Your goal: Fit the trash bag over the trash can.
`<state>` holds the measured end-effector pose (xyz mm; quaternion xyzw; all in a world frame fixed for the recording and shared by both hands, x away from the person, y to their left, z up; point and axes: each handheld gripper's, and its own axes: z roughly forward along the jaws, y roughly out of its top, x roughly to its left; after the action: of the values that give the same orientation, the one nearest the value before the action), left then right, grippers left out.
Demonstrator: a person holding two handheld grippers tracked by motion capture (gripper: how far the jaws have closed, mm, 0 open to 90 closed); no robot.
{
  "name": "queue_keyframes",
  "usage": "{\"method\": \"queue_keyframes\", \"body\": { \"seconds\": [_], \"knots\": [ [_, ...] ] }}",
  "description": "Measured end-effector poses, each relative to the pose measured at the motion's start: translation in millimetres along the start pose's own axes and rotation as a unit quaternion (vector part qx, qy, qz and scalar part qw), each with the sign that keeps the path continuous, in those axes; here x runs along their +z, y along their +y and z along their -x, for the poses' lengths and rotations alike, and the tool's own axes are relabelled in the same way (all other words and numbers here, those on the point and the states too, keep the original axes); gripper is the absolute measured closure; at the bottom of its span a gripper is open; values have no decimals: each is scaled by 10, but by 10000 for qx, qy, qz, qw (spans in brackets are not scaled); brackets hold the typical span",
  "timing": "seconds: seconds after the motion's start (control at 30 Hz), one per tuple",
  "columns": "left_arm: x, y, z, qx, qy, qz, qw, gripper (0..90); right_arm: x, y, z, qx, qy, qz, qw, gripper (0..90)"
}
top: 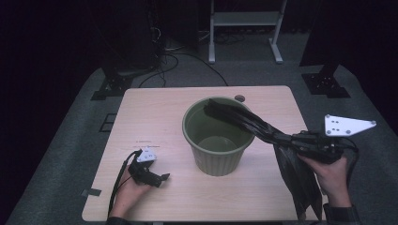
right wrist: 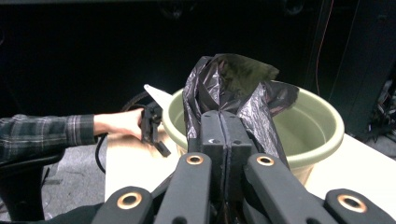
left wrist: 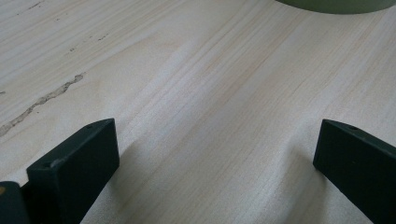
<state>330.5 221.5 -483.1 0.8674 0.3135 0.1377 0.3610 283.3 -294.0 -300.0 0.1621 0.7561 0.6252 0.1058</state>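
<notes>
A green bin (top: pixel 218 140) stands upright in the middle of the table; in the right gripper view its rim (right wrist: pixel 322 116) curves behind the jaws. A black plastic bag (top: pixel 253 123) stretches from over the bin's rim to my right gripper (top: pixel 293 139), which is shut on it. One end of the bag (right wrist: pixel 224 88) lies over the bin's opening; the other end hangs down over the table's right front. My left gripper (top: pixel 162 178) rests low on the table left of the bin, open, with bare wood between its jaws (left wrist: pixel 215 149).
The wooden table (top: pixel 155 117) has bare room at the back and left. A small round hole (top: pixel 240 98) sits near its far edge. Behind the table are cables (top: pixel 173 58), black stand bases (top: pixel 110 86) and a white frame (top: pixel 246 21) on grey floor.
</notes>
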Motion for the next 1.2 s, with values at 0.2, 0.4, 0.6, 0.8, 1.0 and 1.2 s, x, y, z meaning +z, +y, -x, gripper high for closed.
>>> {"method": "queue_keyframes", "body": {
  "seconds": [0.2,0.4,0.6,0.8,1.0,1.2],
  "knots": [
    [0,1,-1,-2,0,-6,10000,0,190,-20,139,148,41,-147,9998,895],
    [0,1,-1,-2,1,-6,10000,0,396,-13,232,238,84,-318,9992,894],
    [1,0,0,-4,2,2,10000,0,614,88,317,242,106,-469,9985,893],
    [1,0,-1,-4,2,2,10000,0,821,213,396,213,117,-492,9985,894],
    [1,1,-1,-5,1,2,10000,0,1095,342,498,183,92,-609,9979,893],
    [2,0,0,-6,3,11,10000,0,1338,499,561,85,-13,-773,9970,892]
  ]
}}
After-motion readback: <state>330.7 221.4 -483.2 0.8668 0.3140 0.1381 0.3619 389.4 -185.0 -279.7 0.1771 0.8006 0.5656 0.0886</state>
